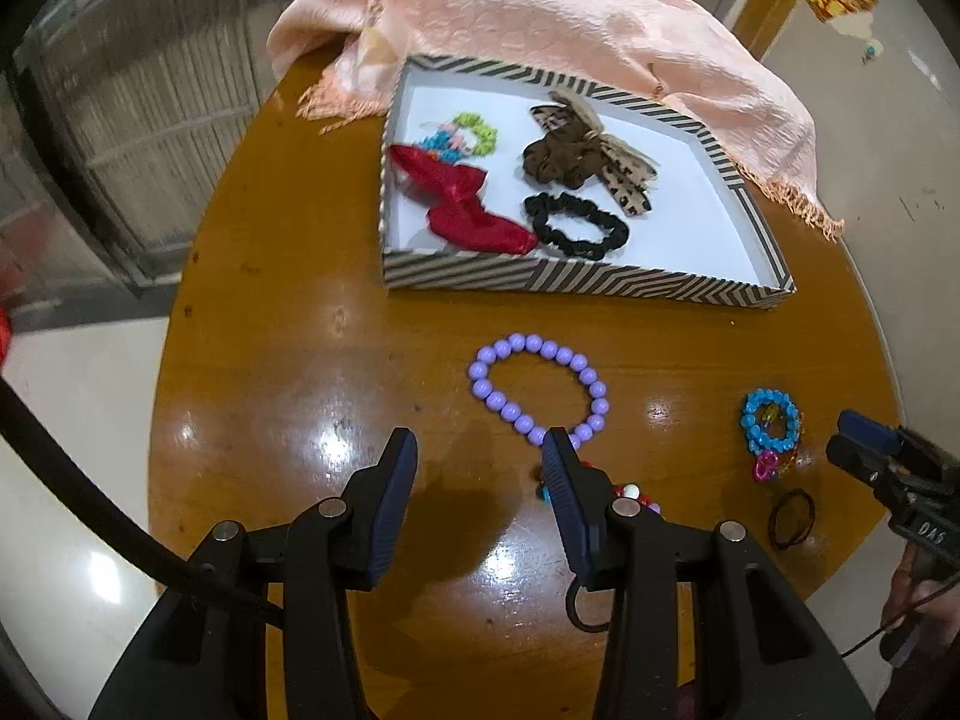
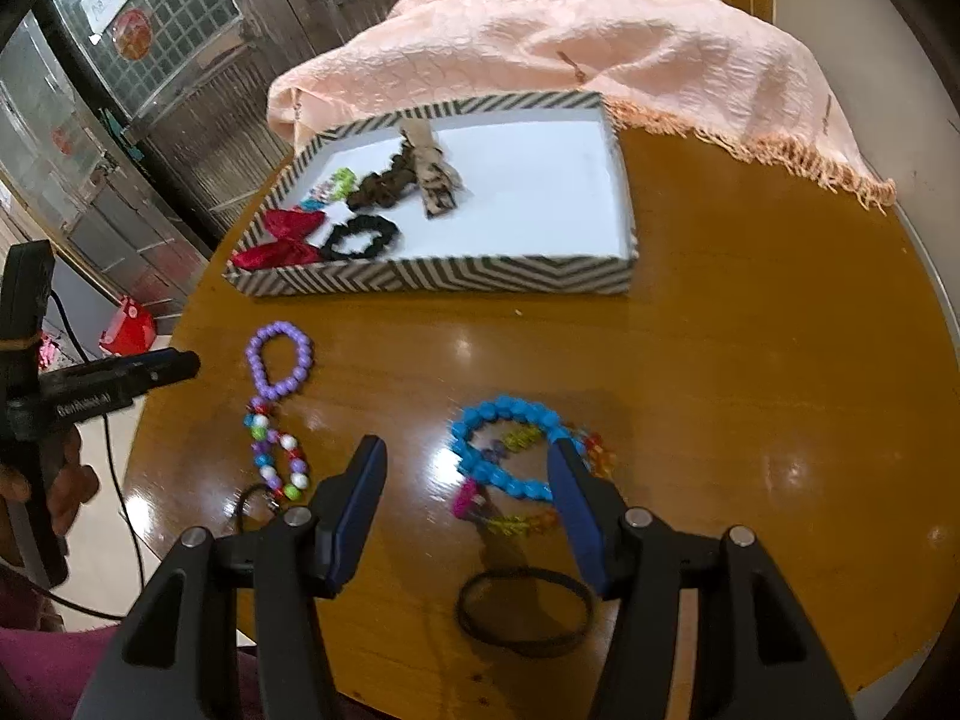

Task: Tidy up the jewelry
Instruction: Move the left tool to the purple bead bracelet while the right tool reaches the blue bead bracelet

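A striped tray point(image 1: 558, 281) point(image 2: 492, 276) on the round wooden table holds a red bow point(image 1: 462, 204), a brown scrunchie with a leopard bow point(image 1: 576, 159), a black scrunchie point(image 1: 576, 225) and small colourful bands point(image 1: 465, 135). A purple bead bracelet point(image 1: 537, 387) point(image 2: 279, 357) lies in front of the tray, with a multicoloured bead bracelet point(image 2: 276, 450) just below it. My left gripper point(image 1: 480, 444) hovers open near the purple beads, its right finger over their lower edge. My right gripper point(image 2: 465, 450) stands open above a blue bead bracelet point(image 2: 504, 444) point(image 1: 768, 420), with nothing between its fingers.
A peach fringed scarf point(image 1: 540, 18) point(image 2: 570, 42) lies bunched behind the tray. A black elastic band point(image 2: 525, 612) point(image 1: 792, 519) rests near the table's front edge, and another dark band point(image 2: 255, 501) beside the multicoloured beads. Small coloured charms point(image 2: 510, 522) lie under the blue bracelet.
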A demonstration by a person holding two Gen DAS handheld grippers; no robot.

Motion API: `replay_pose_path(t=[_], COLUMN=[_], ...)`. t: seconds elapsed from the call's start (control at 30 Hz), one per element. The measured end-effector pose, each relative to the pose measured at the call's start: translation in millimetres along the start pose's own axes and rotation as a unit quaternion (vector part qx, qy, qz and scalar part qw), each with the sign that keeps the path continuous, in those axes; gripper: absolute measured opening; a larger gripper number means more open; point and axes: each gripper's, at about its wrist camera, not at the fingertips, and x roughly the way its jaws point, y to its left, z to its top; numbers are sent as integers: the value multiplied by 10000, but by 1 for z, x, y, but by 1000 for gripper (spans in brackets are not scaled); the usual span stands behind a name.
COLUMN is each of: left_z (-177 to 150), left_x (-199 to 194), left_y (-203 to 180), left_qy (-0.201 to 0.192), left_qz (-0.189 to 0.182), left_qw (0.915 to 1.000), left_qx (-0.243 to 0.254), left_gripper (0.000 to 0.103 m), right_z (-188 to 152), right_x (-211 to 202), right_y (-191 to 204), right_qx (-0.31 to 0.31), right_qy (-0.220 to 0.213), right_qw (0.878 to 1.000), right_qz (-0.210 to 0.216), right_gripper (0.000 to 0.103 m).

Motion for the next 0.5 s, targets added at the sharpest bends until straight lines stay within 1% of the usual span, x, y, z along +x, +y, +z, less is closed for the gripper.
replay_pose_path(t=[0.1,0.23,0.33,0.43,0.5], left_z=[-1,-1,3,8,11], left_x=[4,10,14,21,25], left_y=[7,8,8,7,6], left_qy=[65,134,170,188,219], left_qz=[-82,-112,-79,-14,20], left_qw=[9998,9995,9994,9994,9994], left_qx=[-163,-261,-287,-275,-285], left_gripper=[38,38,38,38,38], right_z=[-8,-16,-15,-6,0], right_x=[0,4,4,7,12], right_y=[-11,-26,-29,-22,-15], right_qx=[-16,107,131,-72,-299], right_qy=[95,209,146,-4,16], right_qw=[9998,9996,9997,9999,9995], right_qz=[-146,-186,-140,-87,-123], right_gripper=[59,59,59,58,52])
